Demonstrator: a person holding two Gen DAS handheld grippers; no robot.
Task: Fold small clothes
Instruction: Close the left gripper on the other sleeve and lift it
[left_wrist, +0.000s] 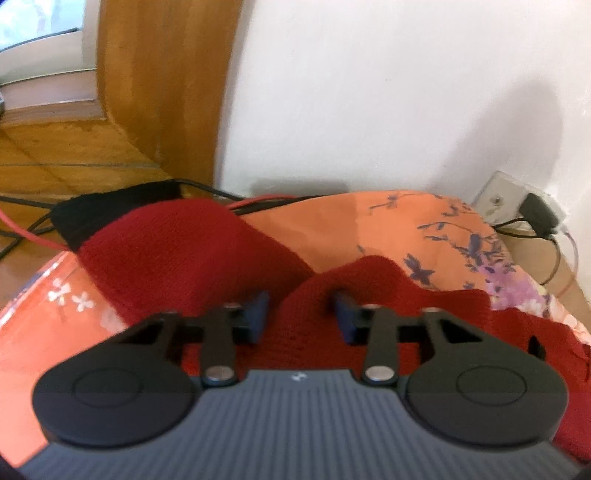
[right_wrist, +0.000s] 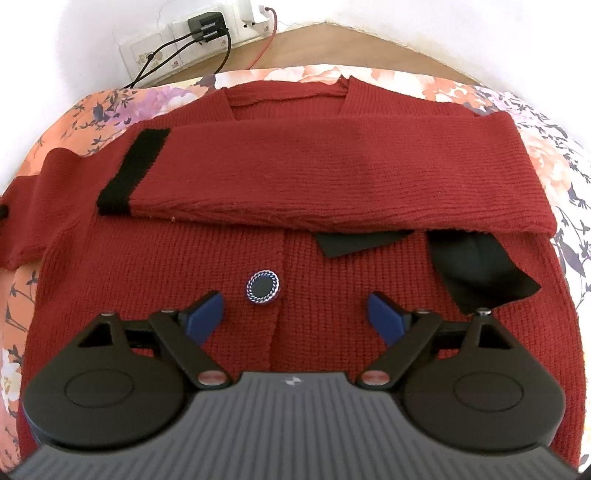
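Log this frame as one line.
red cardigan on floral cloth | one sleeve folded across | left hand-held gripper open | right hand-held gripper open

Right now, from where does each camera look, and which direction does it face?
Left wrist: sits on the left gripper, low over the red cardigan, facing the white wall and wooden frame; its open fingers show.
Right wrist: sits on the right gripper, looking down on the cardigan's button and folded sleeve; open fingers show.
Shared: cardigan, floral cloth.
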